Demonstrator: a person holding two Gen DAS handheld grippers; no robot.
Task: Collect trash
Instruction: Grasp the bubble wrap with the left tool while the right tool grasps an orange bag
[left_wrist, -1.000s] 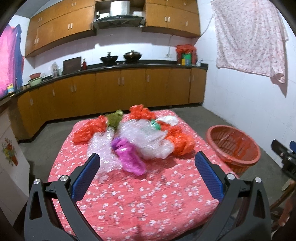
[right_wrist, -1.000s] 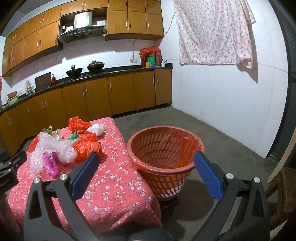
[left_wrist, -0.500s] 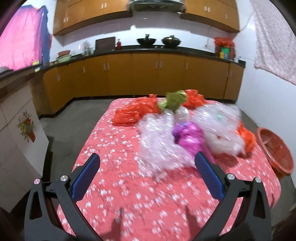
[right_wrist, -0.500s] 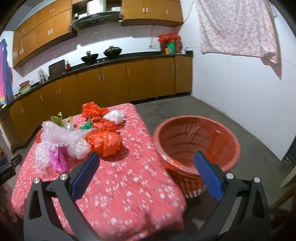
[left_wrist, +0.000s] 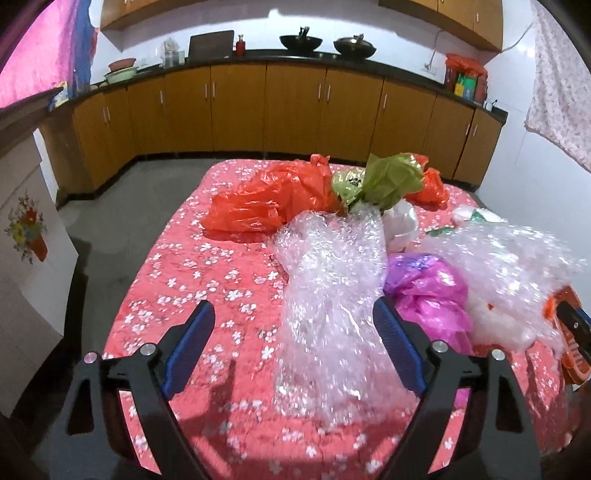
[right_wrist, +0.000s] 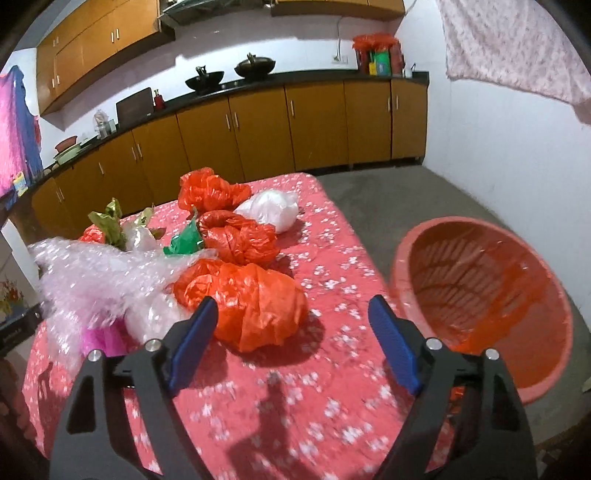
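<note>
Both tools are hanging spread and empty over the bench (left_wrist: 207, 280), its red floral cloth covered in trash. The left tool (left_wrist: 293, 345) is straddling the near bubble wrap (left_wrist: 332, 295), seemingly lining up a grab. The right tool (right_wrist: 291, 343) is facing an orange bag (right_wrist: 251, 302) beside the bubble wrap, with the red basket (right_wrist: 480, 295) waiting off the bench's edge in a kitchen with wooden cabinets (left_wrist: 295, 107).

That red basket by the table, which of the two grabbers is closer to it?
Right. The right gripper hangs open over the table edge with the basket just beside it. The left gripper is over the bubble wrap, farther away.
</note>
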